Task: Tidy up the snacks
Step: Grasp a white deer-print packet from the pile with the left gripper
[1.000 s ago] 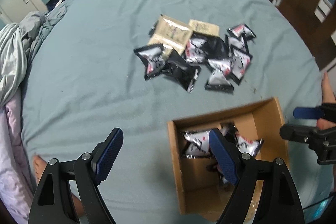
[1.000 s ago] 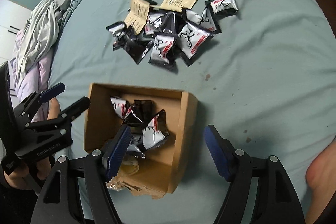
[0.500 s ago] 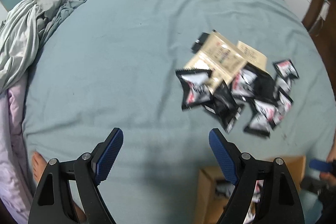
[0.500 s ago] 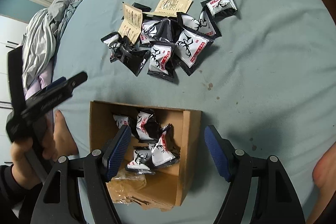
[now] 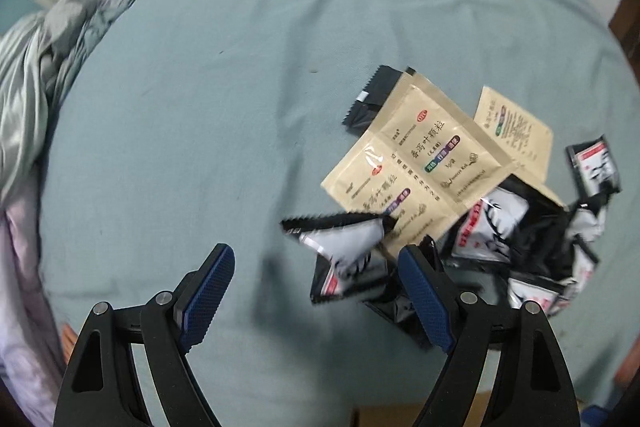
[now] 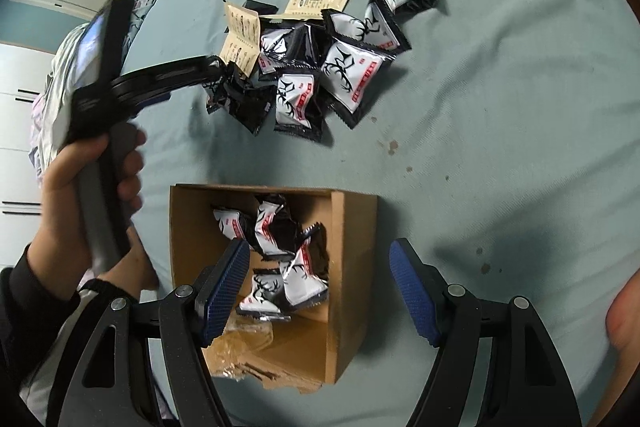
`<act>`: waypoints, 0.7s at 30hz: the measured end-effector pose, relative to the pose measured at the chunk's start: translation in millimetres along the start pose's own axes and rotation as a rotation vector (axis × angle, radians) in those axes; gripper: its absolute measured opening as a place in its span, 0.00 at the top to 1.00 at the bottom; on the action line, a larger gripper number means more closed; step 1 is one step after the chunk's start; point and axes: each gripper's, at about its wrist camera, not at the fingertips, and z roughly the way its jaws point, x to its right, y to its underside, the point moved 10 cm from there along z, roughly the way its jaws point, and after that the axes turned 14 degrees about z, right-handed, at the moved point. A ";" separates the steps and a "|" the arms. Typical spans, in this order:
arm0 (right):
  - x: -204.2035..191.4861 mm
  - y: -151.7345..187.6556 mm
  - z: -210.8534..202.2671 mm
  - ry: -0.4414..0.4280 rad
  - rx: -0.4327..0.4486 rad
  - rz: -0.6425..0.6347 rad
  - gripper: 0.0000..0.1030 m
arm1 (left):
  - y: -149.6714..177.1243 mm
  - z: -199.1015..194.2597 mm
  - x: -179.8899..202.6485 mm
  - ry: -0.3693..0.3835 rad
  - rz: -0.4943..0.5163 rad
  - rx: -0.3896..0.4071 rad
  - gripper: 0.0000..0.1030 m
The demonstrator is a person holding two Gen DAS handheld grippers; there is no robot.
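The left gripper (image 5: pixel 316 291) is being held wide open and empty over the near edge of the snack pile (image 5: pixel 480 211), which is lying on the teal bedsheet (image 5: pixel 200 107). The right gripper (image 6: pixel 320 287) is likewise being held wide open with nothing gripped, above the cardboard box (image 6: pixel 352 227), where several snack packets (image 6: pixel 280 247) are lying.

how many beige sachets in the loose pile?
3 visible: a joined pair at the pile's left edge, partly under a black packet, and a single one behind them at the far edge. More may be hidden under the packets.
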 end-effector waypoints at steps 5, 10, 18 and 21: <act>18.6 -2.5 4.9 0.011 -0.018 0.049 0.30 | -0.1 20.0 7.1 0.022 -0.023 -0.046 0.21; 22.5 -8.5 9.2 0.011 -0.016 0.073 0.30 | -3.8 17.3 14.9 0.068 -0.028 -0.041 0.61; 17.1 -25.0 8.8 0.012 0.030 0.053 0.30 | 13.7 -35.5 11.9 0.038 -0.065 0.066 0.66; 12.1 -35.8 6.1 0.026 0.068 0.033 0.30 | 28.8 -61.1 12.3 0.021 -0.055 0.125 0.66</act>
